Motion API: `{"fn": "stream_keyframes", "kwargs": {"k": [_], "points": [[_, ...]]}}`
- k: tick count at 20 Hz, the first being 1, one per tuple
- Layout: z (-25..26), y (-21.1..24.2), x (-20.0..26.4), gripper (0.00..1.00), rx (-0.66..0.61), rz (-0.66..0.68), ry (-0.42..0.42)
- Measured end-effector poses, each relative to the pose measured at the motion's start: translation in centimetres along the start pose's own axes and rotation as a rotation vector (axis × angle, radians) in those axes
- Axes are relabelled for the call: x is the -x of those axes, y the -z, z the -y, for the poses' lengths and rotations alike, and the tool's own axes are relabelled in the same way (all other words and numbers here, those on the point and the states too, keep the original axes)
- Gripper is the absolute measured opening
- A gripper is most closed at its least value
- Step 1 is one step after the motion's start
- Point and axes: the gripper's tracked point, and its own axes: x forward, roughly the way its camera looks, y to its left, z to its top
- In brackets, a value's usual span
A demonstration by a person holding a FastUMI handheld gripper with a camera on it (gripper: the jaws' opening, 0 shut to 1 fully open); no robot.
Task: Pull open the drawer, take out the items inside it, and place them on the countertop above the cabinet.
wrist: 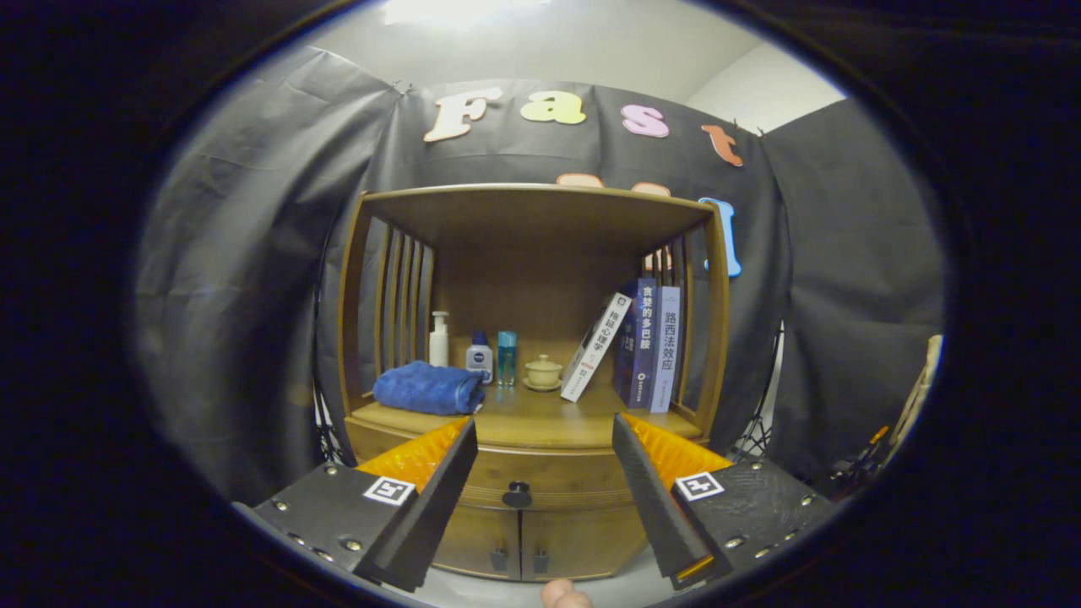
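Note:
A wooden cabinet (pixel 540 253) stands ahead against the cloth wall. Its drawer (pixel 540 477) is shut, with a dark round knob (pixel 517 494) showing in the gap between my fingers, some way beyond them. My gripper (pixel 545 439) is open with nothing between its fingers (pixel 439 473). The countertop (pixel 540 418) runs just above the drawer. Whatever lies inside the drawer is hidden.
On the countertop lie a folded blue towel (pixel 429 388), a white pump bottle (pixel 438 339), two small bottles (pixel 492 357), a lidded cup on a saucer (pixel 543 371) and three books (pixel 643 342). Two lower doors (pixel 519 545) sit under the drawer. A fingertip (pixel 564 595) shows below.

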Motion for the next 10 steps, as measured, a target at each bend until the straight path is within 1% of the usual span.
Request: {"fn": "stream_keyframes", "kwargs": {"k": [3,7,10], "points": [[0.4,0.6,-0.7,0.96,0.001,-0.006,0.013],[0.4,2.5,-2.2,0.97,0.010,-0.017,0.009],[0.3,4.6,-3.9,0.97,-0.023,-0.038,0.008]]}}
